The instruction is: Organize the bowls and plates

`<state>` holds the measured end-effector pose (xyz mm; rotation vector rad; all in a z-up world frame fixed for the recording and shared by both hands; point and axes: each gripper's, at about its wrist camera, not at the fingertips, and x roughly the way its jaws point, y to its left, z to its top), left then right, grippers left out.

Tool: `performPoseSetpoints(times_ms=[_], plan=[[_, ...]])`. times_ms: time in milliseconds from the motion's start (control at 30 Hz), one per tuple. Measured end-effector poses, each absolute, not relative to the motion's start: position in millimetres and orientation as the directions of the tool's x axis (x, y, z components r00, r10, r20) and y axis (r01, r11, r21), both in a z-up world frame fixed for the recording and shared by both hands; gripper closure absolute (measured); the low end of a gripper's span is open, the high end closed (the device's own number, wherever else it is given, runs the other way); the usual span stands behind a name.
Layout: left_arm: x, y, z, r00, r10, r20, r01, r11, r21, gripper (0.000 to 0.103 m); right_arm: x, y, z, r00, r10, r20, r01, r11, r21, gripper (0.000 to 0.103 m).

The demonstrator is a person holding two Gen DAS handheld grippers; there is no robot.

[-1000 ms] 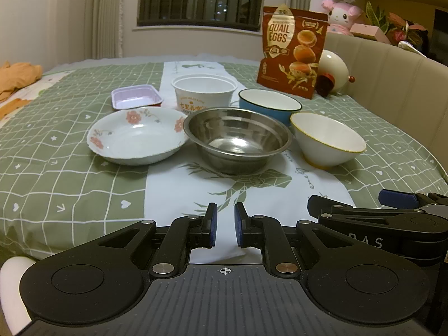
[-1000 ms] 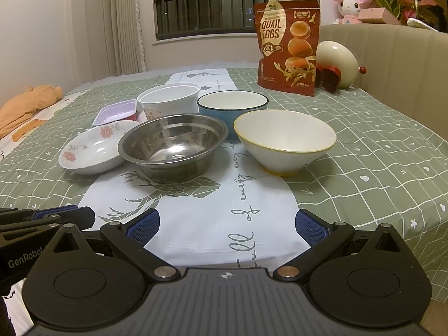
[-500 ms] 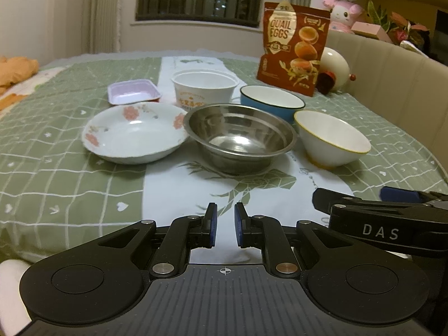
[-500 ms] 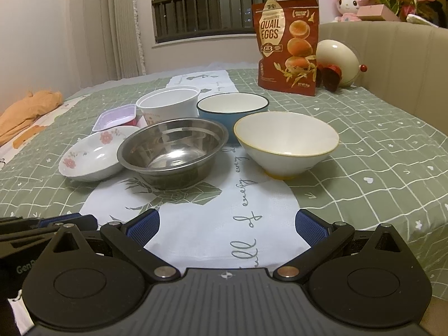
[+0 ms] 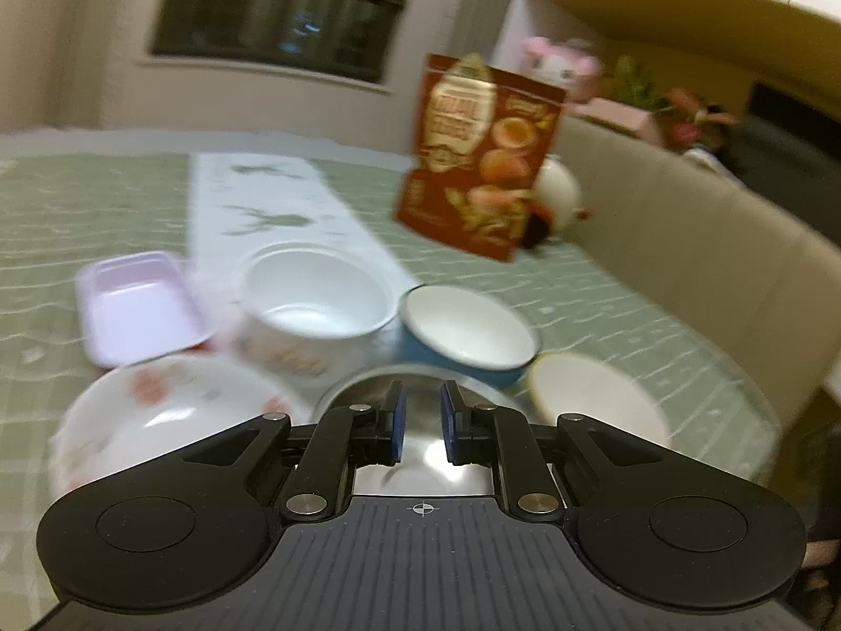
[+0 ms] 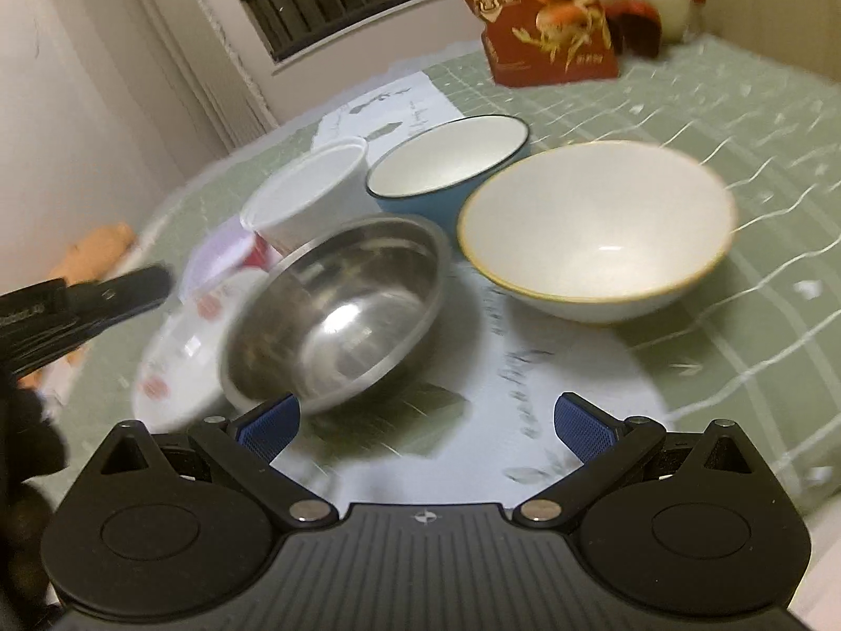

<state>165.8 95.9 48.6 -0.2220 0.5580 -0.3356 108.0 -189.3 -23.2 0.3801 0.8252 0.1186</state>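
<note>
While approaching round steel bowl [image 6: 336, 310] for stacking: right claw [image 6: 426, 428] spread wide, left claw [image 5: 420, 423] pinched together, empty.

"QUAIL EGGS" on the red pouch [image 6: 546, 16]
</note>
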Motion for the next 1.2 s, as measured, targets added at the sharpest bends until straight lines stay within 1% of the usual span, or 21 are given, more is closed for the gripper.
performPoseSetpoints(times_ms=[33, 67, 133, 167, 233, 267, 300, 333, 400, 467, 567, 733, 800, 833, 933, 1067, 1200], plan=[[182, 104, 47, 0.779, -0.395, -0.488, 0.252, 0.909, -0.334, 0.087, 115, -187, -24, 0.671, 0.253, -0.697, 0.053, 0.921, 0.386, 0.000], [196, 109, 45, 0.769, -0.391, -0.507, 0.231, 0.908, -0.350, 0.088, 121, -184, -24, 0.665, 0.247, -0.705, 0.058, 0.924, 0.379, 0.000], [218, 120, 37, 0.762, -0.348, -0.546, 0.175, 0.923, -0.344, 0.087, 130, -173, -26, 0.654, 0.196, -0.731, 0.064, 0.948, 0.312, 0.000], [223, 126, 32, 0.762, -0.350, -0.544, 0.174, 0.921, -0.348, 0.087, 133, -167, -26, 0.647, 0.166, -0.744, 0.066, 0.960, 0.271, 0.000], [230, 144, 14, 0.750, -0.406, -0.522, 0.201, 0.892, -0.406, 0.087, 140, -156, -29, 0.636, 0.120, -0.762, 0.063, 0.977, 0.206, 0.000], [236, 152, 6, 0.719, -0.426, -0.549, 0.189, 0.880, -0.435, 0.087, 142, -153, -30, 0.632, 0.108, -0.768, 0.067, 0.979, 0.193, 0.000], [241, 157, -1, 0.688, -0.445, -0.573, 0.184, 0.871, -0.456, 0.087, 145, -151, -30, 0.627, 0.103, -0.772, 0.073, 0.979, 0.190, 0.000], [242, 163, -7, 0.665, -0.477, -0.575, 0.188, 0.852, -0.489, 0.087, 149, -149, -31, 0.627, 0.104, -0.772, 0.078, 0.978, 0.196, 0.000], [243, 176, -15, 0.621, -0.561, -0.548, 0.199, 0.788, -0.583, 0.087, 157, -146, -31, 0.629, 0.110, -0.770, 0.096, 0.971, 0.218, 0.000], [248, 179, -20, 0.591, -0.599, -0.541, 0.198, 0.757, -0.623, 0.087, 168, -142, -33, 0.633, 0.111, -0.766, 0.111, 0.966, 0.232, 0.000], [255, 176, -24, 0.594, -0.582, -0.555, 0.188, 0.771, -0.608, 0.087, 181, -138, -35, 0.628, 0.104, -0.771, 0.138, 0.960, 0.242, 0.000], [263, 174, -34, 0.569, -0.586, -0.577, 0.163, 0.768, -0.619, 0.087, 195, -137, -35, 0.615, 0.152, -0.773, 0.155, 0.938, 0.308, 0.002], [262, 169, -37, 0.554, -0.597, -0.581, 0.168, 0.764, -0.623, 0.079, 195, -134, -35, 0.617, 0.173, -0.768, 0.143, 0.935, 0.325, 0.004], [260, 168, -37, 0.559, -0.593, -0.579, 0.168, 0.765, -0.622, 0.076, 195, -131, -33, 0.619, 0.169, -0.767, 0.139, 0.938, 0.319, 0.004], [255, 173, -32, 0.554, -0.595, -0.582, 0.146, 0.758, -0.636, 0.076, 191, -124, -25, 0.633, 0.152, -0.760, 0.128, 0.947, 0.295, 0.004], [235, 189, -10, 0.618, -0.588, -0.521, 0.183, 0.753, -0.632, 0.076, 182, -112, -4, 0.675, 0.144, -0.724, 0.093, 0.956, 0.277, 0.004], [208, 222, 9, 0.704, -0.529, -0.474, 0.165, 0.771, -0.615, 0.072, 183, -79, 15, 0.717, 0.161, -0.678, -0.005, 0.974, 0.226, 0.003]])
